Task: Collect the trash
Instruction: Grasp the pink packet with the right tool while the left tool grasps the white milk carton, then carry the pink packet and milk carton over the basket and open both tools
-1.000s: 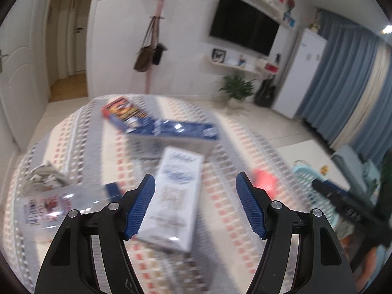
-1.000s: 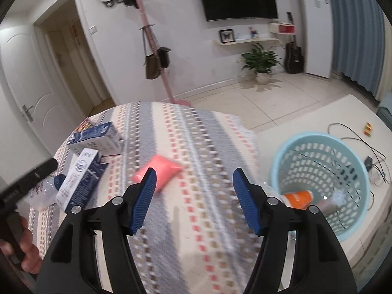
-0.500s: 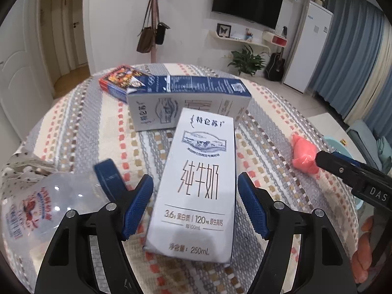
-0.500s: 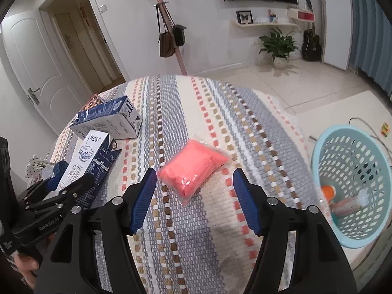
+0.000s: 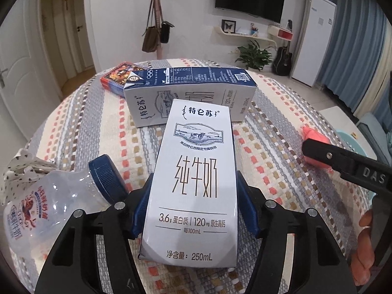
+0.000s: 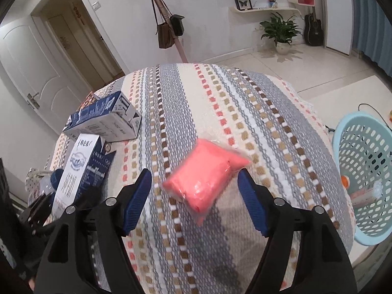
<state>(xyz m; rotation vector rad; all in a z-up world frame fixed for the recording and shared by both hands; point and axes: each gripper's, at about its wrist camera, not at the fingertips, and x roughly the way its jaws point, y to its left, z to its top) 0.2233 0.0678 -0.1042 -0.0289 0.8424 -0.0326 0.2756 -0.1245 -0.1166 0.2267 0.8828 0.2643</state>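
Observation:
A white and blue milk carton (image 5: 196, 171) lies on the striped tablecloth (image 5: 281, 147). My left gripper (image 5: 194, 196) straddles its lower half, jaws closing, and the blue pads (image 5: 140, 210) touch both its sides. A pink plastic packet (image 6: 205, 174) lies between the jaws of my right gripper (image 6: 194, 178). Those jaws are opening, and the pads (image 6: 252, 203) stand clear of the packet. In the left wrist view the right gripper (image 5: 343, 164) hangs over the pink packet (image 5: 316, 147). The right wrist view shows the carton (image 6: 80, 169) at the left.
A second milk carton (image 5: 191, 93) lies crosswise behind the first, with a red box (image 5: 117, 76) beyond it. A clear bottle with a blue cap (image 5: 49, 208) and crumpled dotted paper (image 5: 19, 169) lie at the left. A light blue basket (image 6: 365, 171) holding trash stands on the floor, right of the table.
My left gripper dropped onto the milk carton and its jaws narrowed against it. My right gripper moved in over the pink packet and its jaws widened.

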